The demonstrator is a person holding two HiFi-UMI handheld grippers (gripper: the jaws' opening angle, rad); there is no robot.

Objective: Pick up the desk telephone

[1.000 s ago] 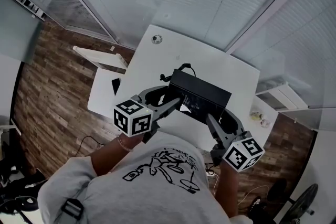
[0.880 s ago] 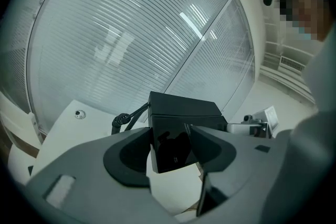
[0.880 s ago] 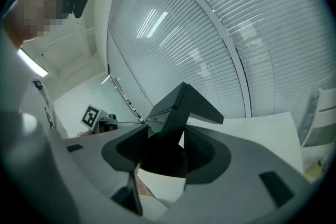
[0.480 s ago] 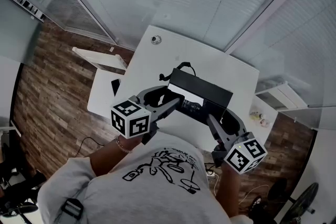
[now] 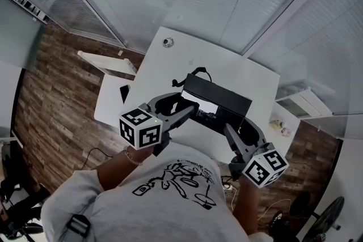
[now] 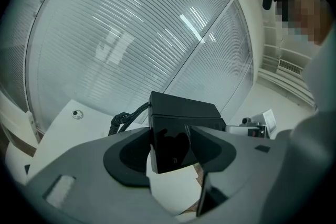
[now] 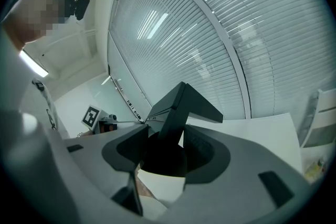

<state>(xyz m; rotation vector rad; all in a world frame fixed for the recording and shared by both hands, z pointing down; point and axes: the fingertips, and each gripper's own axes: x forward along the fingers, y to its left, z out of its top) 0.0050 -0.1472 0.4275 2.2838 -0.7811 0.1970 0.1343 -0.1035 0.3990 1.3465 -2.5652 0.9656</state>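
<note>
The black desk telephone [image 5: 218, 100] is gripped between both grippers above the white table [image 5: 170, 68]. It is tilted, and a pale strip shows along its near edge. My left gripper [image 5: 190, 111] is shut on the phone's left end, and in the left gripper view the phone [image 6: 181, 113] fills the gap between the left gripper's [image 6: 171, 147] jaws. On the right end my right gripper [image 5: 234, 132] is shut too; the right gripper view shows the wedge-shaped phone [image 7: 181, 107] clamped in the right gripper [image 7: 167, 152]. A coiled black cord [image 5: 196, 72] hangs from the phone's far left side.
A small round object [image 5: 168, 42] lies at the table's far corner. A lower white side table [image 5: 110, 100] with a dark flat item [image 5: 125, 92] stands at the left. A white shelf [image 5: 309, 103] is at the right. Glass walls with blinds close the far side.
The phone has tipped slightly in the grippers, and a pale strip now shows on its near edge. Both grippers have stayed clamped and shifted only a little.
</note>
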